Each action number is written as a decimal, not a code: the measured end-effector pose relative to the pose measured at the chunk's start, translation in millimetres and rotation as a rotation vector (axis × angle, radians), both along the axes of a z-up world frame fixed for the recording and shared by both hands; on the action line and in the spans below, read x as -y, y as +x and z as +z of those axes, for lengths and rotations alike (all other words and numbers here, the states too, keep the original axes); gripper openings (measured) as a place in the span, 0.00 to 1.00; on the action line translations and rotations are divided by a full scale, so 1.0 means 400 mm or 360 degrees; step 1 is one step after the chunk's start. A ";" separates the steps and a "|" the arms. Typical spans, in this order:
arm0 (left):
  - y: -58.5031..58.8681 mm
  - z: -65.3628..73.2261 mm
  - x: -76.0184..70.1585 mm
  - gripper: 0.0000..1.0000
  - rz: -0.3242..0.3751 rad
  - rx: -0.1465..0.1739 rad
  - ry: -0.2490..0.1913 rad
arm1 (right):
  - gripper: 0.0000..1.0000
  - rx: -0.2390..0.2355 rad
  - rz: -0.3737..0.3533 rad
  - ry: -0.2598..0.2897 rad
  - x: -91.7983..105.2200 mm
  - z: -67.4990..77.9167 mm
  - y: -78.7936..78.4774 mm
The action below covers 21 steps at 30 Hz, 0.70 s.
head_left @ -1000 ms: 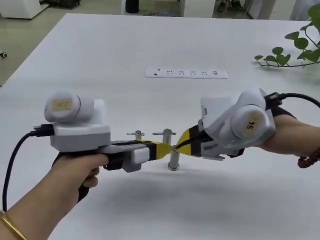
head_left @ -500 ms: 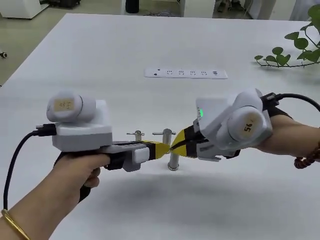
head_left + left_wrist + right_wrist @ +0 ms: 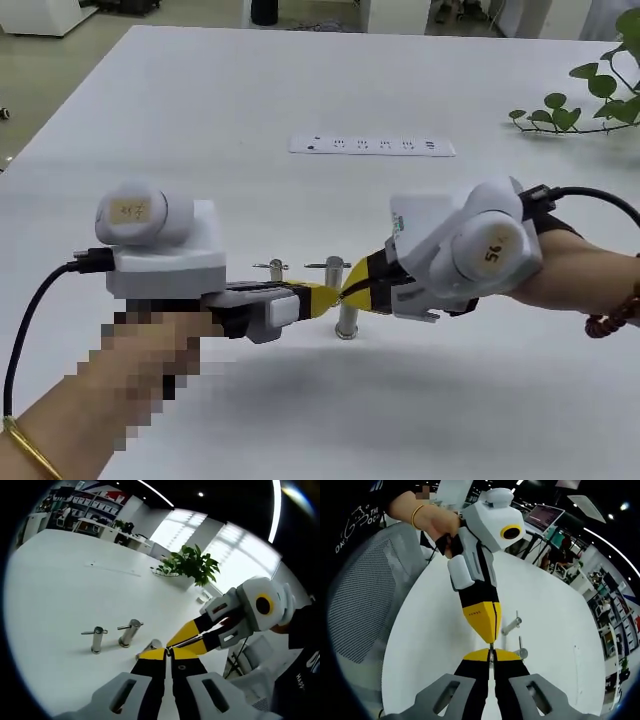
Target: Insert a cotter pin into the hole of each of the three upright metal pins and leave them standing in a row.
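right claw point(image 3: 350, 291) edged left, pinching cotter pin point(image 3: 192, 640); left claw point(image 3: 167, 653) closed, touching it beside metal pin point(image 3: 347, 322).

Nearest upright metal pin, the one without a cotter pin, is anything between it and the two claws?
Nothing visible does. The left claw and right claw meet tip to tip at the top of the bare steel pin; the two fitted pins stand behind it.

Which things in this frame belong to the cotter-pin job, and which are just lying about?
Job:
- far pin and middle pin, each with a cotter pin through it
- near pin
- left gripper and right gripper, tips meeting above the near pin

Lying about:
- power strip
- plant
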<state>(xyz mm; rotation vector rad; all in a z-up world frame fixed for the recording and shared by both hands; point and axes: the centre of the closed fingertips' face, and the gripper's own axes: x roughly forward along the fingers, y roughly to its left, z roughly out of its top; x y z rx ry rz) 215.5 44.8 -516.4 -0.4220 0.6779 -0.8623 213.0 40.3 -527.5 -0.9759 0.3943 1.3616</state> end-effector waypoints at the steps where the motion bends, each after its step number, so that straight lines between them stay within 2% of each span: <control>1: 0.001 -0.001 -0.001 0.00 0.0002 -0.0007 -0.0003 | 0.00 -0.0003 -0.0003 0.0003 0.000 0.000 0.000; 3: 0.001 0.001 -0.001 0.00 0.0010 -0.0001 -0.0012 | 0.00 -0.0009 -0.0018 0.0015 -0.001 0.001 0.001; 4: 0.003 0.003 -0.001 0.00 0.0007 0.0040 -0.0006 | 0.00 -0.0013 -0.0024 0.0020 -0.001 0.002 0.001; 8: 0.006 0.011 0.002 0.00 0.0001 0.0137 0.0014 | 0.00 -0.0022 -0.0053 0.0043 -0.001 0.007 0.008; 9: 0.010 0.013 0.003 0.00 -0.0010 0.0191 0.0028 | 0.00 -0.0024 -0.0059 0.0048 -0.001 0.008 0.009; 10: 0.010 0.015 0.004 0.00 -0.0012 0.0221 0.0033 | 0.00 -0.0026 -0.0070 0.0055 0.000 0.009 0.011; 12: 0.008 0.014 0.006 0.00 -0.0022 0.0222 0.0039 | 0.00 -0.0044 -0.0079 0.0063 0.001 0.009 0.011; 18: 0.009 0.016 0.009 0.00 -0.0102 0.0394 0.0132 | 0.00 -0.0057 -0.0097 0.0082 0.001 0.009 0.009; 21: 0.008 0.014 0.009 0.00 -0.0127 0.0425 0.0151 | 0.00 -0.0064 -0.0102 0.0088 0.000 0.007 0.007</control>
